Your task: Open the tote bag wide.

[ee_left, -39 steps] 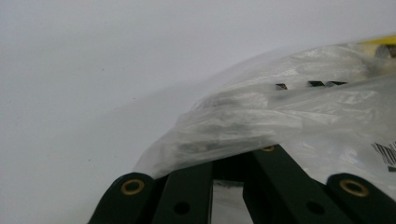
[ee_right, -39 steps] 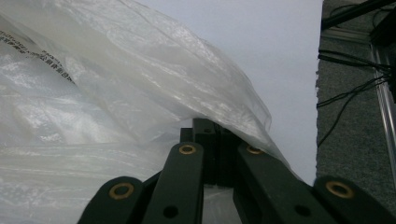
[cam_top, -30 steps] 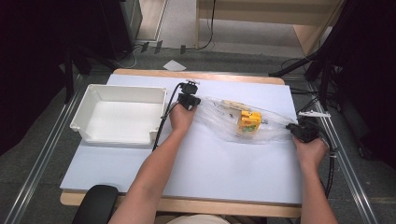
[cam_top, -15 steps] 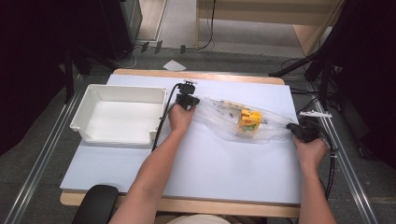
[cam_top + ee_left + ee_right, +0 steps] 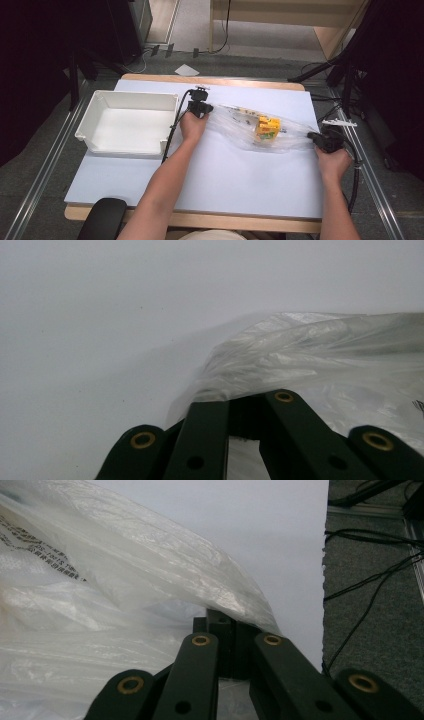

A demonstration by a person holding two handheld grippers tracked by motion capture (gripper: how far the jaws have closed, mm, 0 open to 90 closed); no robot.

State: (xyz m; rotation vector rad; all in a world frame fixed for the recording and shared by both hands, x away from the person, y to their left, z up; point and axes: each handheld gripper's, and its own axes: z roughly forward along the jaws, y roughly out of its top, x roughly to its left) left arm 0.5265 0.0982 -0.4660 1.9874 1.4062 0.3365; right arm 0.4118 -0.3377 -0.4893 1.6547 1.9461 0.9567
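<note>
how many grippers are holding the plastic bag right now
2: the left gripper grips the plastic bag at its left end, the right gripper at its right end.

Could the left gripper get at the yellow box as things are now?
Probably not directly: the yellow box lies inside the clear plastic bag, and the left gripper is shut on that bag's end, with the film between them.
</note>
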